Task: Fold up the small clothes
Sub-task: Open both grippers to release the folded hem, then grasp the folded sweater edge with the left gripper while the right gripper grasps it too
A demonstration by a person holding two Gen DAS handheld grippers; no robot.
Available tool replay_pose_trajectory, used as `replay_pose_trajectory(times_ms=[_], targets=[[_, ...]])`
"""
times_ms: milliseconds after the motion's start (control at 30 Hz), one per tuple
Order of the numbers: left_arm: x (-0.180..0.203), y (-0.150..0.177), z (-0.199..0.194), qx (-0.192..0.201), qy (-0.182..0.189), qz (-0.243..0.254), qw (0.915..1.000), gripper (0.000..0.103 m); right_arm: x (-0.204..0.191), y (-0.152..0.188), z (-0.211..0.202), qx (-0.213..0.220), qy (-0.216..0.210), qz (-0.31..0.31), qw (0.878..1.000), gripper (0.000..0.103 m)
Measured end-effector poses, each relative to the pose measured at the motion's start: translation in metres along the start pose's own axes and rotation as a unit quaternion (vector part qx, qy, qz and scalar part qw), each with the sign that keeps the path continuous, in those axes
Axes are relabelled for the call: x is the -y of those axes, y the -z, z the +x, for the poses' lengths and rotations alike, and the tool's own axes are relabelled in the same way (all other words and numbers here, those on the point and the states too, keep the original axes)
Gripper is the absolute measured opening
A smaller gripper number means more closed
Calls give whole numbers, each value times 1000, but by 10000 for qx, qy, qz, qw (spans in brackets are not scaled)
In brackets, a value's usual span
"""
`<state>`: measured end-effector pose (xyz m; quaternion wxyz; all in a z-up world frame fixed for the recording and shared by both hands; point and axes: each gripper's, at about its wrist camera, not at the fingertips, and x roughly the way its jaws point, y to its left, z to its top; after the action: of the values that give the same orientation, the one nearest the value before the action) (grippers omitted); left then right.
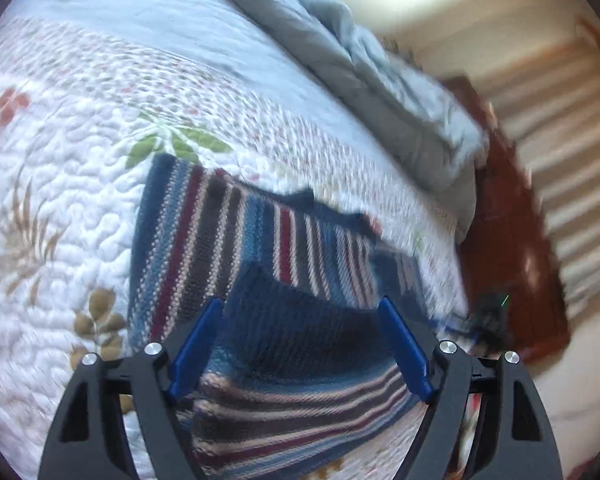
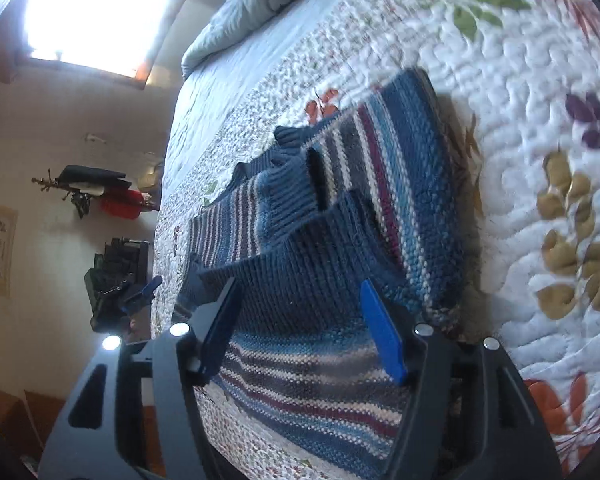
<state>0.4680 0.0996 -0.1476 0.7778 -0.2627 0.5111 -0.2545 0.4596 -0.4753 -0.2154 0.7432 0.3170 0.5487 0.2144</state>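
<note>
On the quilt (image 1: 60, 200) lies a striped sweater (image 1: 236, 232) (partly folded), both grippers (image 1: 300, 344) (image 2: 300, 328) spread, grasping nothing.

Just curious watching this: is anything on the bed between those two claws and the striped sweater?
Nothing visible. The sweater lies on the quilt, directly ahead of the open left gripper and right gripper.

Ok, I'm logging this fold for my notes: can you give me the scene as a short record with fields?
garment: striped knit sweater, partly folded
surface: floral quilt on a bed
left gripper: open, over the sweater, gripping nothing
right gripper: open, over the sweater, gripping nothing
beyond sweater: grey-blue duvet, bunched at the far end of the bed
image quality: motion blur in both views
</note>
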Motion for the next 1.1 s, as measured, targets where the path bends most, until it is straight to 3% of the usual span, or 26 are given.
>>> replay_pose_trajectory(times_ms=[67,133,333,667,733,767,833,867,933,1000,1100], targets=[[7,-6,14,-449,-216,573,9971,81,-5,-6,-11,32,-21,-324,9995,59],[7,-12,24,-704,-150,781,9943,81,-2,-14,-13,-62,-46,-441,9990,58],[-8,-25,61,-1295,-100,838,9880,81,12,-30,12,-451,141,-712,9963,53],[-19,-18,82,-1525,-167,914,9839,80,14,-40,52,-838,187,-965,9916,53],[-17,-17,80,-1490,-111,939,9843,70,11,-38,53,-891,175,-1023,9906,52],[-16,-17,80,-1501,-99,948,9841,53,10,-37,52,-911,150,-1035,9903,48],[-15,-15,81,-1517,-166,982,9834,39,8,-35,52,-957,162,-1073,9895,42],[-14,-14,81,-1527,-201,1038,9826,28,7,-33,52,-961,175,-1093,9892,33],[-13,-12,81,-1542,-238,1106,9816,22,5,-30,53,-1005,226,-1141,9881,12],[-9,-11,81,-1460,-244,1135,9824,12,4,-27,52,-950,254,-1193,9880,10],[-4,-10,74,-1162,-242,1168,9860,9,-2,-22,48,-762,296,-1250,9888,10]])
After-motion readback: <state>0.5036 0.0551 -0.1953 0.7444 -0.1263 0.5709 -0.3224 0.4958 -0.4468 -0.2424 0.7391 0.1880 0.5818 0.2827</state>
